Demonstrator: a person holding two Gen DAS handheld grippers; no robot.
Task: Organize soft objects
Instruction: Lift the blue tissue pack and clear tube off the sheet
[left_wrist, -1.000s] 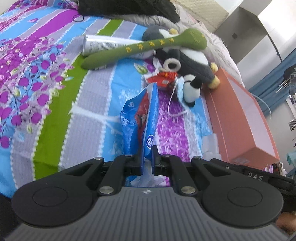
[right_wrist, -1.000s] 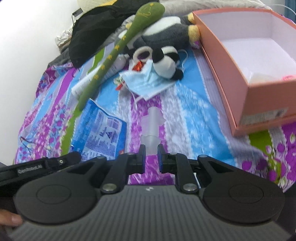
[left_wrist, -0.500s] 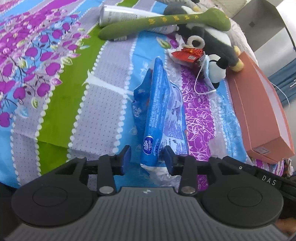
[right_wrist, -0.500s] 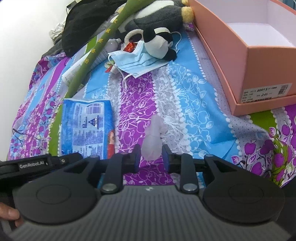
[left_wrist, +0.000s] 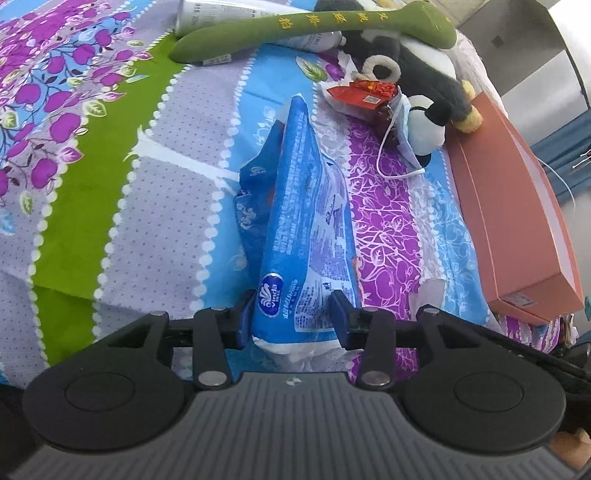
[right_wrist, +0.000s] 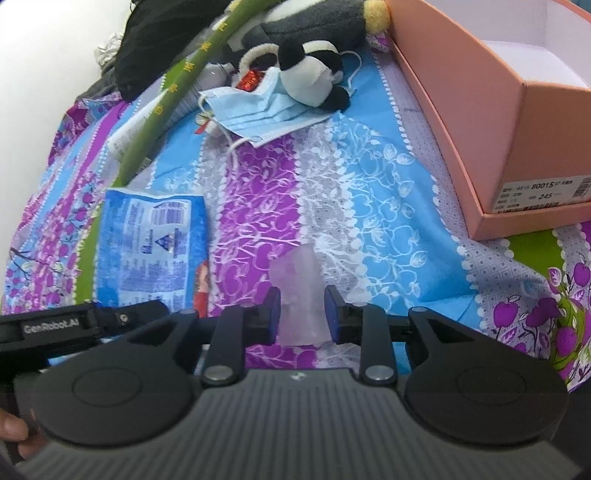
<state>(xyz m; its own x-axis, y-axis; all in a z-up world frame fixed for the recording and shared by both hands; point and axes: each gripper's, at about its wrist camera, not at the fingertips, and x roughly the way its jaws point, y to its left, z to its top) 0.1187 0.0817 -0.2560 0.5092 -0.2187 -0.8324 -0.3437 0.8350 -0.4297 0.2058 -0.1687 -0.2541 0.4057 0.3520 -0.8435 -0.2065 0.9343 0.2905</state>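
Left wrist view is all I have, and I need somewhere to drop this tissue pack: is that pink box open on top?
Observer: Yes, the pink box has no lid on; only part of its white inside shows.
Operator: And what is the right gripper doing?
Observer: The right gripper is open, with one finger on either side of a pale translucent piece lying on the bedspread.
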